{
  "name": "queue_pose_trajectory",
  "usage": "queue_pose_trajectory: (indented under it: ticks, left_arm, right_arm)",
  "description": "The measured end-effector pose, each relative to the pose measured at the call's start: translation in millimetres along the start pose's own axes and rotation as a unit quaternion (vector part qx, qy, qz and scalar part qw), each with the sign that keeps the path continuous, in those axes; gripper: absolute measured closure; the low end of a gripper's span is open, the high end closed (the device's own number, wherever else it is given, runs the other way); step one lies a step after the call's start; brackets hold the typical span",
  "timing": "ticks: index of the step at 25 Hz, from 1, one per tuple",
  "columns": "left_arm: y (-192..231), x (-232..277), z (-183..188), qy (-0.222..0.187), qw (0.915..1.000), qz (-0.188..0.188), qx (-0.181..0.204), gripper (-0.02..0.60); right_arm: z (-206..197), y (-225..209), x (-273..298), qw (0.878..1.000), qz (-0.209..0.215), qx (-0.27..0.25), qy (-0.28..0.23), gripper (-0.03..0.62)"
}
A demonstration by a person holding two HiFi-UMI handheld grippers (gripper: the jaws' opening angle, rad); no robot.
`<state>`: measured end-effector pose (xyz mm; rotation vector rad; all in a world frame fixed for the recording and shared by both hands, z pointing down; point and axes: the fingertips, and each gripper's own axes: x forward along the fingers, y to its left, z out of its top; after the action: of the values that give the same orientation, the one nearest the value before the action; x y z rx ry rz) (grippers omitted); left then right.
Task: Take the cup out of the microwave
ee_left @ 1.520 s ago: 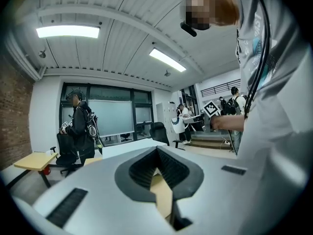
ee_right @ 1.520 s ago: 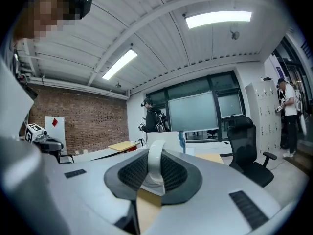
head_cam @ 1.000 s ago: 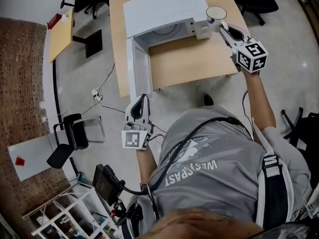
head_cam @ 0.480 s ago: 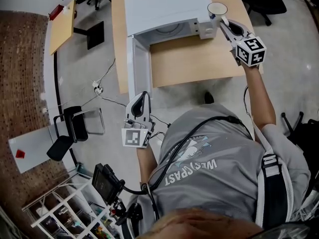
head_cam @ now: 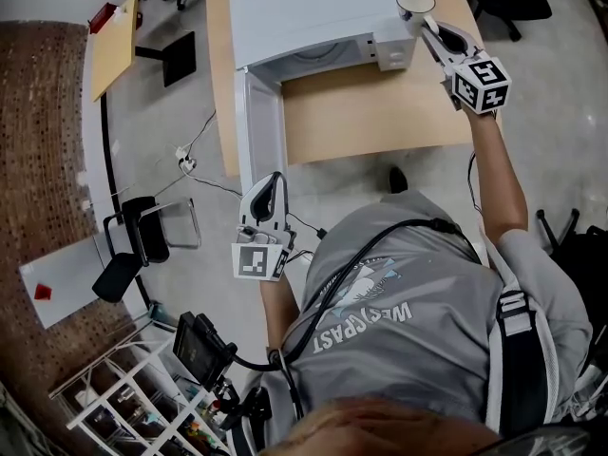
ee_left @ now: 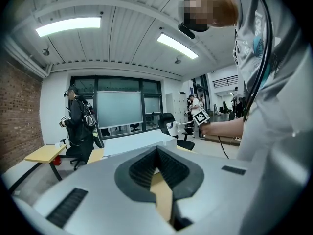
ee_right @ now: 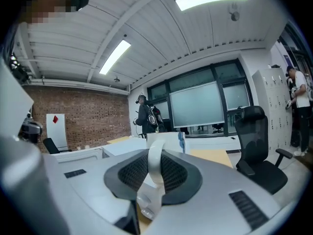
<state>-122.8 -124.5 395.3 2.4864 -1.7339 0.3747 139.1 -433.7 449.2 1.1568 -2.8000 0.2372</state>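
The left tool (head_cam: 273, 183) hung low beside the open microwave door (head_cam: 262, 131). Its jaws were together with nothing in them. The microwave (head_cam: 313, 8) sat on the wooden surface (head_cam: 370, 112). The cup (head_cam: 414, 3) was already out, just beside the microwave's right front corner. The right tool (head_cam: 432, 28) was clamped on the cup's handle (ee_right: 154, 170). The cup looked hard and smooth, so it would likely break if dropped, and it could slip. The handle seemed the best place to hold it, with the cup kept upright.
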Motion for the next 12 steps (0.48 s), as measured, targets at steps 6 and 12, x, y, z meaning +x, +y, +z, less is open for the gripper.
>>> queue_pose_trajectory:
  ticks: [6, 12]
  left_arm:
    - [-5, 13, -2, 0.007, 1.0000, -0.006, -0.002, 0.538]
    - [-15, 25, -1, 0.015, 0.9998, -0.013, -0.002, 0.538]
  right_arm:
    - [-4, -23, 5, 1.000, -0.013, -0.004, 0.004, 0.523]
    - [-16, -55, 9, 0.999, -0.036, 0.012, 0.010, 0.523]
